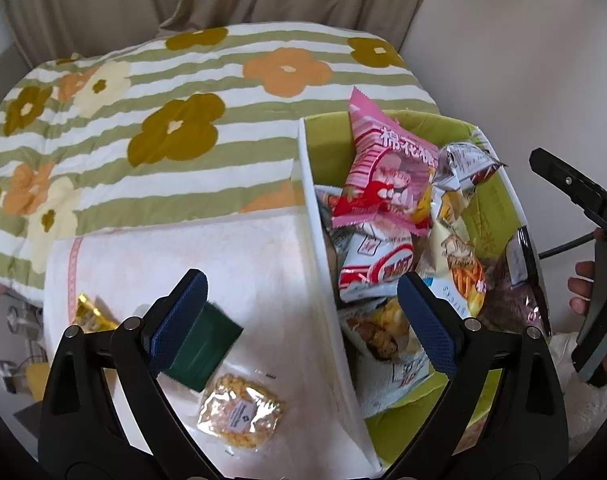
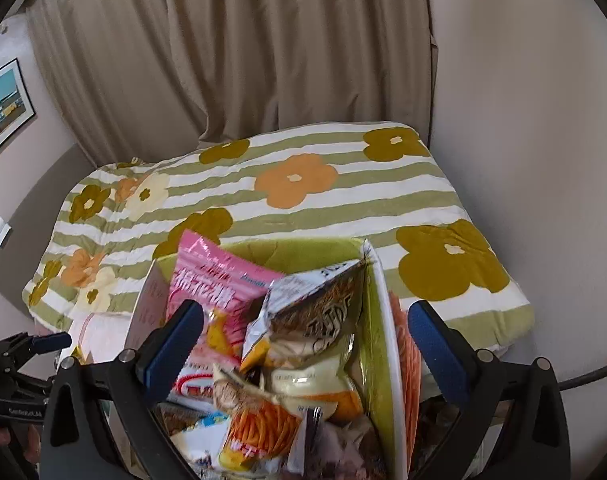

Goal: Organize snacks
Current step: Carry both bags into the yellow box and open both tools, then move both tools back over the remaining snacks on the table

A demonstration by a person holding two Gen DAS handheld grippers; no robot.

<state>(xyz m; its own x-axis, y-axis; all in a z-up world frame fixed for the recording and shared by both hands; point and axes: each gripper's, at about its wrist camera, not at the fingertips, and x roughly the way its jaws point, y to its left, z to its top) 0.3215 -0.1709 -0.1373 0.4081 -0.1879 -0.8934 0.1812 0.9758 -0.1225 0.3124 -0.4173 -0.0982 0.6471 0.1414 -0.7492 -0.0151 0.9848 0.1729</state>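
Observation:
A green-lined white box (image 1: 319, 216) stands on the bed, filled with several snack bags, a pink bag (image 1: 383, 164) on top. It also shows in the right wrist view (image 2: 383, 312), pink bag (image 2: 207, 276) at its left. Left of the box, on a white towel (image 1: 239, 248), lie a dark green packet (image 1: 203, 348), a clear-wrapped yellow noodle snack (image 1: 239, 412) and a gold packet (image 1: 89, 314). My left gripper (image 1: 299, 320) is open over the towel and the box's left wall. My right gripper (image 2: 303, 344) is open above the box, empty.
A striped flowered quilt (image 1: 175, 132) covers the bed behind the box. Beige curtains (image 2: 231, 48) and a wall (image 2: 523, 100) close the back and right. The right gripper's handle and a hand (image 1: 595, 280) show at the left wrist view's right edge.

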